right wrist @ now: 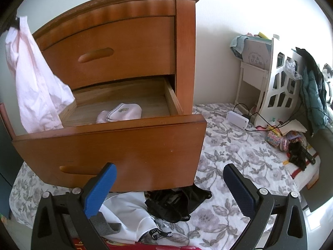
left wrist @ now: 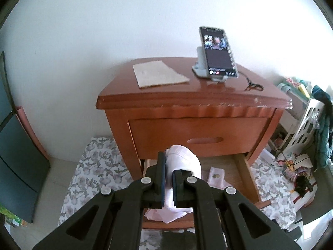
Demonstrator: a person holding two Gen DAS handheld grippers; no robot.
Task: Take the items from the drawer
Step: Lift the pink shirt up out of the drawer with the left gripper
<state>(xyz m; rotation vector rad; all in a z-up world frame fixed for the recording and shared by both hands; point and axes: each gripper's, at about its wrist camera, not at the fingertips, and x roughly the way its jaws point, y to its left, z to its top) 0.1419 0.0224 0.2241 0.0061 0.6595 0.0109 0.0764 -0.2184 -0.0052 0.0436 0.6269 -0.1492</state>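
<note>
A wooden nightstand [left wrist: 187,95] has its lower drawer [right wrist: 116,141] pulled out and its upper drawer [left wrist: 197,135] closed. My left gripper [left wrist: 169,166] is shut on a pale pink garment [left wrist: 183,158], held above the open drawer. In the right wrist view that pink garment [right wrist: 35,87] hangs down at the drawer's left side. A small white and pink folded item [right wrist: 122,112] lies on the drawer floor, seen also as a folded item [left wrist: 216,177] from the left wrist. My right gripper [right wrist: 169,185] stands open in front of the drawer's face, with nothing between its blue pads [right wrist: 100,189].
On the nightstand top sit a phone on a stand [left wrist: 218,54], a beige cloth [left wrist: 158,74] and small scissors [left wrist: 254,85]. A black garment [right wrist: 177,202] and a white garment [right wrist: 129,216] lie on the floral mat [right wrist: 229,156]. A white rack with clothes [right wrist: 281,83] and toys stands right.
</note>
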